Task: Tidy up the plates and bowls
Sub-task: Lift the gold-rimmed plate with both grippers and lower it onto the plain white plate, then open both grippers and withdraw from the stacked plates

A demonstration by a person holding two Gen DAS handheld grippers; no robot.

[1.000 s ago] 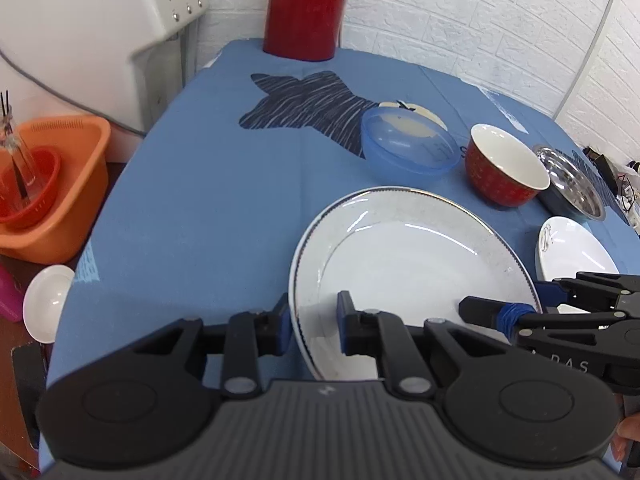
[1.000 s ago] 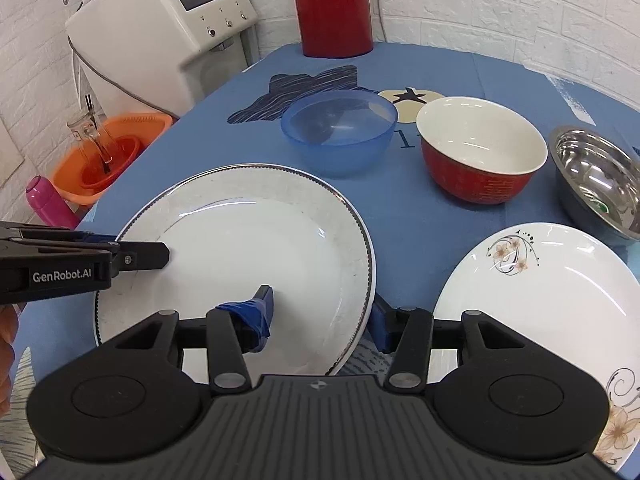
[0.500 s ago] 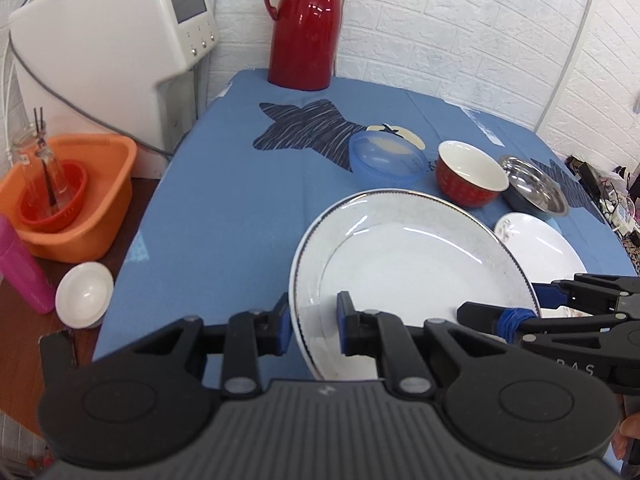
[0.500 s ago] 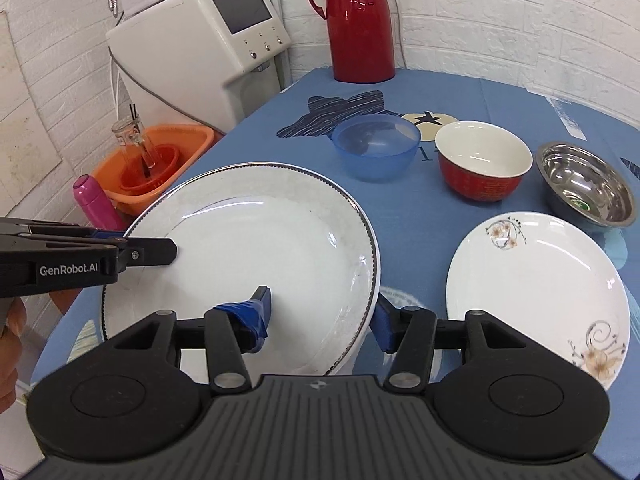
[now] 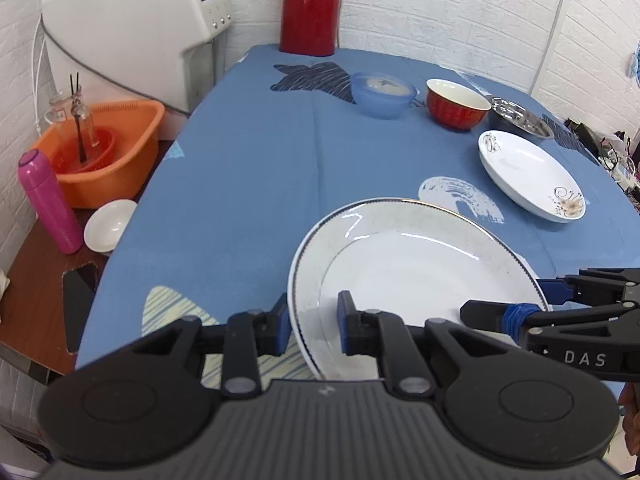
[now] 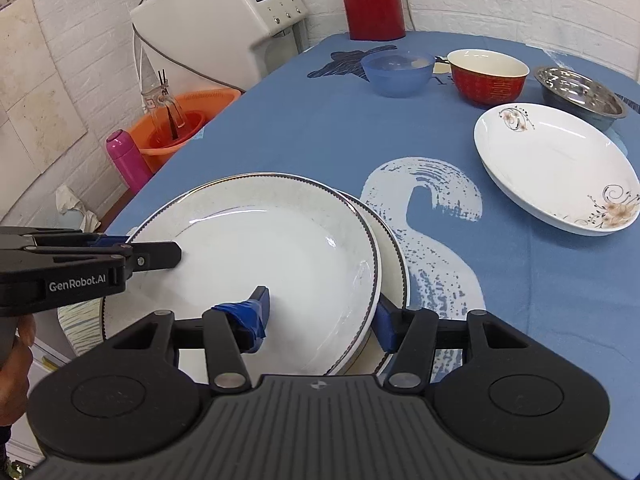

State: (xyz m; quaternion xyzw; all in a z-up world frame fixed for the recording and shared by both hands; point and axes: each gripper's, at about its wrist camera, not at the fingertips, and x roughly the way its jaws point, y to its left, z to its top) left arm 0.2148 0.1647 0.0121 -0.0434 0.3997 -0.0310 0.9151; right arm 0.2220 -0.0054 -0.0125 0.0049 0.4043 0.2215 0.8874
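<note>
A big white plate with a dark beaded rim (image 5: 416, 264) (image 6: 280, 248) is held level by both grippers at the table's near edge. My left gripper (image 5: 312, 316) (image 6: 160, 250) is shut on its left rim. My right gripper (image 6: 322, 316) (image 5: 520, 304) is shut on its right rim. Just under it lies a second matching plate (image 6: 394, 248), mostly hidden, with only its right edge showing. A floral white plate (image 6: 556, 164) (image 5: 528, 172) rests to the right. Further back stand a blue bowl (image 6: 398, 74), a red bowl (image 6: 488, 78) and a steel bowl (image 6: 580, 92).
A red thermos (image 5: 308, 8) stands at the table's far end, with a white appliance (image 5: 132, 28) left of it. Off the left edge are an orange basin (image 5: 108, 152), a pink bottle (image 5: 48, 200), a small white bowl (image 5: 110, 224) and a phone (image 5: 78, 304).
Both grippers have pulled the big plate back toward the near table edge, away from the bowls. It now sits over a second matching plate.
</note>
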